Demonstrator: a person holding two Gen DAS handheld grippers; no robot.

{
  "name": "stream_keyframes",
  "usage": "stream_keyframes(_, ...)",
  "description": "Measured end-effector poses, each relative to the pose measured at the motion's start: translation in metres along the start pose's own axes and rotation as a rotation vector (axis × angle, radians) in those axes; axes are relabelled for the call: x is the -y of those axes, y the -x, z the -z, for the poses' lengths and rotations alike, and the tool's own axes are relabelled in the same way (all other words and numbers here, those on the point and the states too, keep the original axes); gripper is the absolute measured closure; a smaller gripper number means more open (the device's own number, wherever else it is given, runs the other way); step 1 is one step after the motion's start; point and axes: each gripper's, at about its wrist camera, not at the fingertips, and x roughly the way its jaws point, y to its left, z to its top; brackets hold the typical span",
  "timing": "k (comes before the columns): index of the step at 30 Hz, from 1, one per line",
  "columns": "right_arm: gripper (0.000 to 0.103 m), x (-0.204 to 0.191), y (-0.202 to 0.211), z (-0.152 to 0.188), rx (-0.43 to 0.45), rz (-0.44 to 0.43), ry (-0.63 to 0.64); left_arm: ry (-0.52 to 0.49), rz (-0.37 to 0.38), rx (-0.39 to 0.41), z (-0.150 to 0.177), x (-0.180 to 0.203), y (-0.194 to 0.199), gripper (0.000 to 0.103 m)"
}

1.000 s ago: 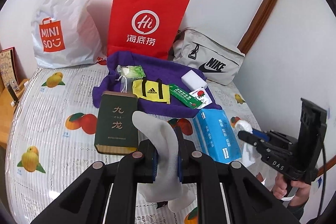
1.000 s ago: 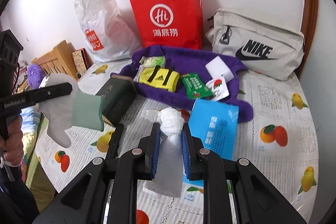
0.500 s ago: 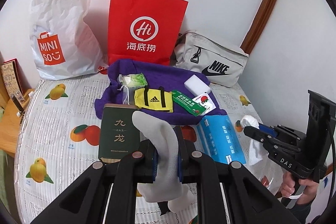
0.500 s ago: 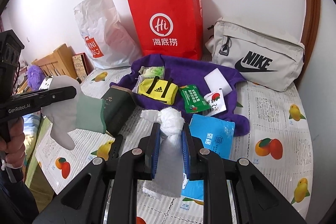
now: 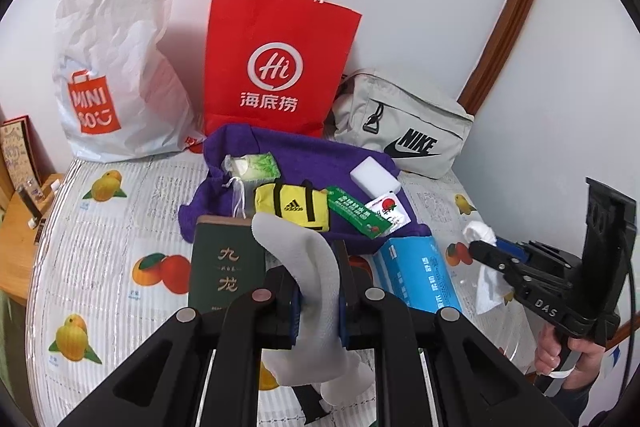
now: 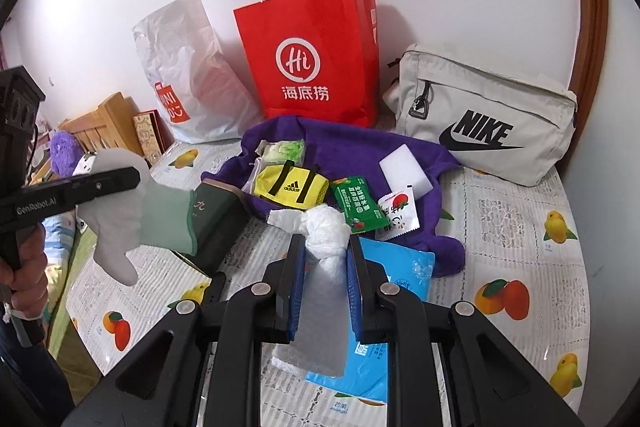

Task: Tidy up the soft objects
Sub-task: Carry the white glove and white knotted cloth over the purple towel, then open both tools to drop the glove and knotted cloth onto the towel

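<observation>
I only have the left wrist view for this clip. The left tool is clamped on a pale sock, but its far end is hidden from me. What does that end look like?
Observer: From the right wrist view, the sock ends in a green cuff, which hangs free in the air.
Operator: And on the other side? I only make out a white wad.
Observer: The right tool is shut on a plastic bag tied in a knot. Its clear tail hangs down between the fingers.
Operator: Is there anything off to the left that I miss?
Observer: A purple plush toy sits beside a wooden frame.
</observation>
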Motion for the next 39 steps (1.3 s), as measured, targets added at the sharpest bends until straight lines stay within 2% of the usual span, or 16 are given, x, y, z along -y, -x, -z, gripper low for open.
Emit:
stream_keyframes(6,0.083,0.006,-0.013,-0.010,-0.013,0.010,0.011,0.009,0.010,0.004,-0.009,-0.001,-0.011,0.089)
stream_keyframes(15,0.083,0.018,-0.041,-0.029,-0.031,0.009,0.002,0.014,-0.028,0.001,-0.031,-0.008,-0.041,0.089)
stream_keyframes(18,0.083,0.024,-0.052,-0.036,-0.036,0.007,-0.008,0.020,-0.014,-0.001,-0.041,-0.010,-0.053,0.089)
stream_keyframes(24,0.083,0.039,-0.077,-0.053,-0.044,0.018,-0.028,-0.025,-0.014,-0.001,-0.061,-0.006,-0.073,0.089)
stream_keyframes(34,0.083,0.053,-0.141,-0.075,-0.085,-0.008,-0.053,-0.019,-0.005,-0.035,-0.082,-0.015,-0.116,0.089)
stream_keyframes(39,0.083,0.056,-0.171,-0.075,-0.134,-0.004,-0.053,-0.009,0.007,-0.048,-0.094,-0.018,-0.136,0.089)
